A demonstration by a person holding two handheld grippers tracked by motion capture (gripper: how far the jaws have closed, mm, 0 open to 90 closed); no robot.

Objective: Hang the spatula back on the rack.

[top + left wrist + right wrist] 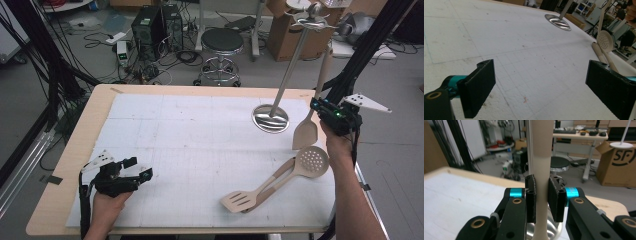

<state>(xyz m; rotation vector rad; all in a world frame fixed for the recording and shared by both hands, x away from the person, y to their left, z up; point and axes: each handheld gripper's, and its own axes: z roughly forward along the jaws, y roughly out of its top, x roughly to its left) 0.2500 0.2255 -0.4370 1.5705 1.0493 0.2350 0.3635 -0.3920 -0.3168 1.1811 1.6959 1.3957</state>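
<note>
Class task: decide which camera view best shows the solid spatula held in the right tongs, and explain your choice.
The high view: the solid spatula shows whole there, blade hanging down, handle rising toward the rack, clamped by the right tongs. The right gripper view gives just a stretch of handle between the pads. The left gripper view catches a handle far off, too small to be sure.

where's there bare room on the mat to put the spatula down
The mat is bare between the left hand-held gripper and the stand base. Crowded at right: the slotted turner and skimmer lie under the held spatula.
</note>
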